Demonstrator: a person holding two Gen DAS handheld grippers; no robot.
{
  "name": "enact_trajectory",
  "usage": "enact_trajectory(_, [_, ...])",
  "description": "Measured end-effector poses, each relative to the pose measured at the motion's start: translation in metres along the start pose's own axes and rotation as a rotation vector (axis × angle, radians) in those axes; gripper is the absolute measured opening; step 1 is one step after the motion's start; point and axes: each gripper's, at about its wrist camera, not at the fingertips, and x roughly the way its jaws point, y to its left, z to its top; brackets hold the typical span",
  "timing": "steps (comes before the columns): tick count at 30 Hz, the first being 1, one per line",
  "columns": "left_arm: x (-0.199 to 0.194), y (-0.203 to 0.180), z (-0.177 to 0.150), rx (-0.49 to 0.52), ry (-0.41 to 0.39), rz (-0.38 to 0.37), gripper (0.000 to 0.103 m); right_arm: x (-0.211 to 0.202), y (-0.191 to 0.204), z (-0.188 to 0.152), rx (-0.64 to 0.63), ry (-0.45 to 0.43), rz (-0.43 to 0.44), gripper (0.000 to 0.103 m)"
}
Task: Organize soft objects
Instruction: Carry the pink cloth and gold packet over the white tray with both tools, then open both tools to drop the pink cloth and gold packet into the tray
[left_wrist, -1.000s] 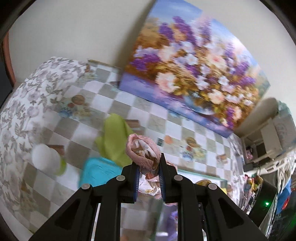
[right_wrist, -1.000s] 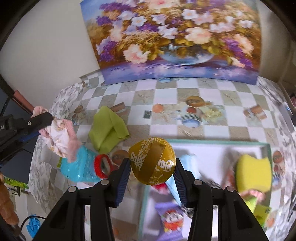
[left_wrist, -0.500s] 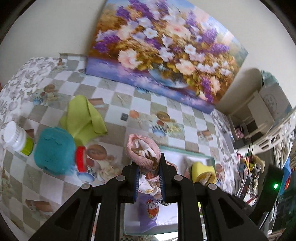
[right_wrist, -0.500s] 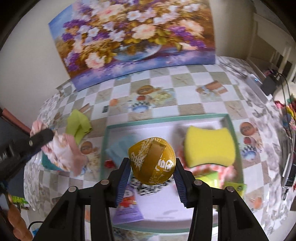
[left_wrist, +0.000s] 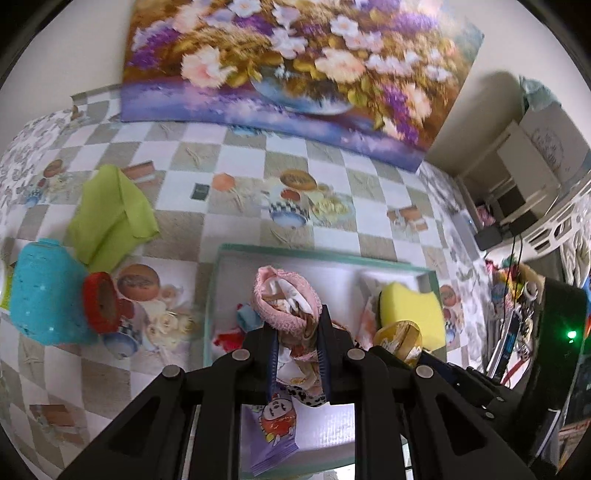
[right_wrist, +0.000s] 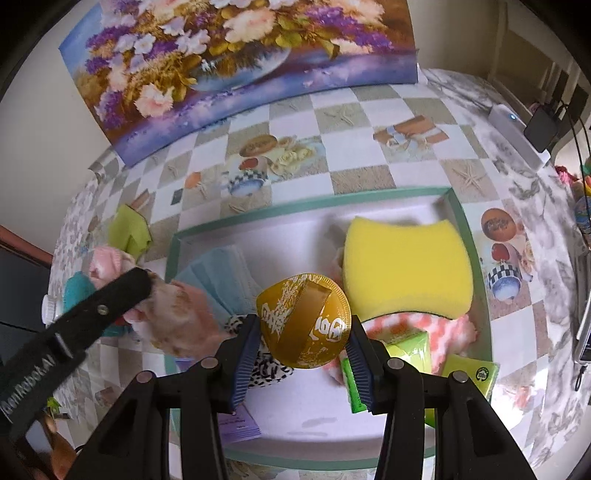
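My left gripper (left_wrist: 297, 325) is shut on a rolled pink cloth (left_wrist: 282, 301) and holds it above the green-rimmed white tray (left_wrist: 310, 254). The cloth also shows in the right wrist view (right_wrist: 173, 314). My right gripper (right_wrist: 303, 339) is shut on a round gold foil packet (right_wrist: 304, 325) above the tray's (right_wrist: 303, 208) middle. The packet shows in the left wrist view (left_wrist: 400, 339). In the tray lie a yellow sponge (right_wrist: 406, 266), a light blue cloth (right_wrist: 218, 273), a pink-and-white cloth (right_wrist: 450, 328), green packets (right_wrist: 469, 373) and a purple snack pack (left_wrist: 273, 439).
On the checkered tablecloth left of the tray lie a green cloth (left_wrist: 110, 218), a teal container (left_wrist: 44, 291) with a red lid (left_wrist: 99, 306). A flower painting (left_wrist: 295, 62) leans on the back wall. Shelves and cables (left_wrist: 517, 206) stand at the right.
Both grippers have swung right and now hang over the tray, each still holding its item. The green cloth and teal container have slid to the left of view.
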Motion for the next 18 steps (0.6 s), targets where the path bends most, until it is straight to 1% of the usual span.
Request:
enact_trajectory(6, [0.024, -0.005, -0.005, 0.005, 0.047, 0.011, 0.019, 0.005, -0.015, 0.000, 0.032, 0.014, -0.020, 0.049])
enact_trajectory(12, [0.032, -0.007, -0.005, -0.008, 0.066, 0.013, 0.020, 0.002, -0.024, 0.001, 0.054, 0.008, -0.021, 0.051])
enact_trajectory(14, [0.030, -0.009, -0.005, -0.008, 0.066, 0.011, 0.023, -0.001, -0.024, 0.002, 0.053, -0.001, -0.023, 0.051])
enact_trajectory(16, [0.026, -0.010, -0.004, -0.007, 0.063, 0.008, 0.034, -0.006, -0.023, 0.003, 0.051, -0.011, -0.028, 0.051])
enact_trajectory(17, [0.024, -0.011, -0.004, -0.009, 0.061, 0.003, 0.036, -0.007, -0.023, 0.003, 0.051, -0.014, -0.030, 0.052])
enact_trajectory(18, [0.021, -0.011, -0.003, -0.011, 0.057, -0.001, 0.041, -0.009, -0.023, 0.003, 0.051, -0.017, -0.030, 0.054])
